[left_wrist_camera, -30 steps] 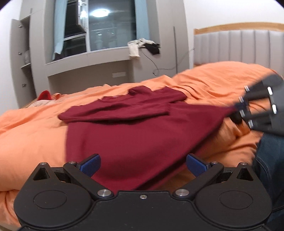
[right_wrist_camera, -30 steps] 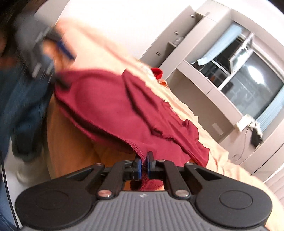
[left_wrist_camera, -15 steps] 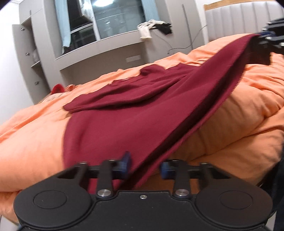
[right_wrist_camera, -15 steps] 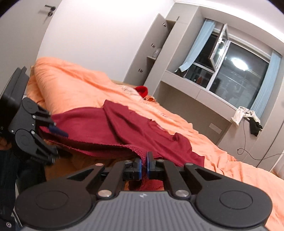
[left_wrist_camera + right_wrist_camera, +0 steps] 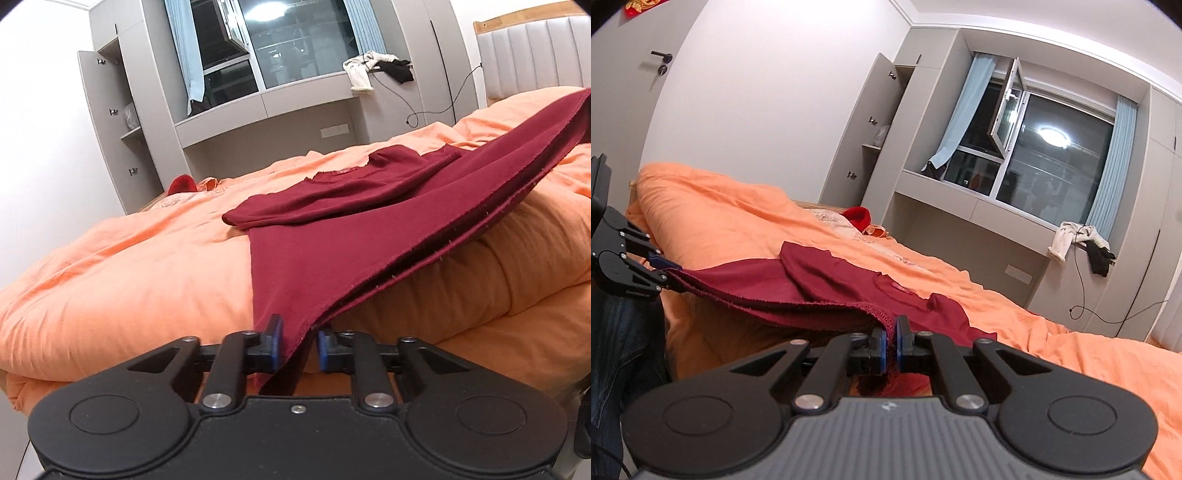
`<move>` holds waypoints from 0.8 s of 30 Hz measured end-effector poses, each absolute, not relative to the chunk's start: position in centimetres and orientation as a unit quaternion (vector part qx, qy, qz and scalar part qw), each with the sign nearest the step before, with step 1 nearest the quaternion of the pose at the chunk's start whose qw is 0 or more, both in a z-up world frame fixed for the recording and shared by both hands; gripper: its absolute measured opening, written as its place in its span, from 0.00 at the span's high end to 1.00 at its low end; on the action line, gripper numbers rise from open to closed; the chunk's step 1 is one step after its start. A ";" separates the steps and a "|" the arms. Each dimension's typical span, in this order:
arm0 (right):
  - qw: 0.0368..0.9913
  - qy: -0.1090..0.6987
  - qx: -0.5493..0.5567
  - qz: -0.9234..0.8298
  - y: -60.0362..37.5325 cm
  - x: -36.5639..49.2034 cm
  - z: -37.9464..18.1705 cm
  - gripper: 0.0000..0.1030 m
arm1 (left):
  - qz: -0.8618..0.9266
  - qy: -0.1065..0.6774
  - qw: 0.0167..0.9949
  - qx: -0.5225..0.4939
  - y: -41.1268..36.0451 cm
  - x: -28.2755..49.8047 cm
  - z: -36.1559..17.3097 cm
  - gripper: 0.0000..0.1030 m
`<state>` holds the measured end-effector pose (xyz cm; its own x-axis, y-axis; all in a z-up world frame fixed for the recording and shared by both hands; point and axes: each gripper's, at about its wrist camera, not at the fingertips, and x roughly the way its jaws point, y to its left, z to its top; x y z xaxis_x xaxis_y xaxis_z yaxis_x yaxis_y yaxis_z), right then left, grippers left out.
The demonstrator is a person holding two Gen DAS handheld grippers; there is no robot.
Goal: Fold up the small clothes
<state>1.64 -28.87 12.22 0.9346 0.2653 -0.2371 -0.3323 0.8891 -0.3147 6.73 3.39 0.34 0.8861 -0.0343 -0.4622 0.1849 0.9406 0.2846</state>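
Two grippers are on one dark red top (image 5: 332,254), each at a corner of its near hem, lifting that edge off the orange duvet (image 5: 129,277). Left gripper (image 5: 296,347) has its blue pads drawn in on the bunched hem corner at six o'clock, cloth filling the gap between them. Right gripper (image 5: 891,341) pinches its corner tight, pads nearly meeting. From the right wrist view, the left one (image 5: 666,275) shows at nine o'clock, partly cut off by the frame edge (its grip is hard to read there). Far half of the top still lies flat, a sleeve (image 5: 314,206) folded across it. Underside of the raised hem is in shadow. Up at one o'clock, pale and black clothes (image 5: 376,70) hang off the window ledge (image 5: 266,107).
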 end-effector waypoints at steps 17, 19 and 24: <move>0.985 0.054 -0.133 0.091 -31.1 -5.0 10.3 0.96 | -0.081 0.068 0.990 0.097 4.3 -1.8 7.4 0.96; 0.987 0.044 -0.126 0.089 -31.7 -6.8 11.3 0.96 | -0.099 0.062 0.989 0.090 4.2 -3.2 9.0 0.96; 0.987 0.034 -0.126 0.089 -33.0 -8.9 13.2 0.96 | -0.121 0.055 0.987 0.088 3.7 -3.7 11.7 0.96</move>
<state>-8.87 -32.97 13.24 0.9819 0.1667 -0.0904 -0.1841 0.9525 -0.2427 -3.67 3.74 11.72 0.9645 -0.2301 -0.1299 0.2494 0.9551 0.1597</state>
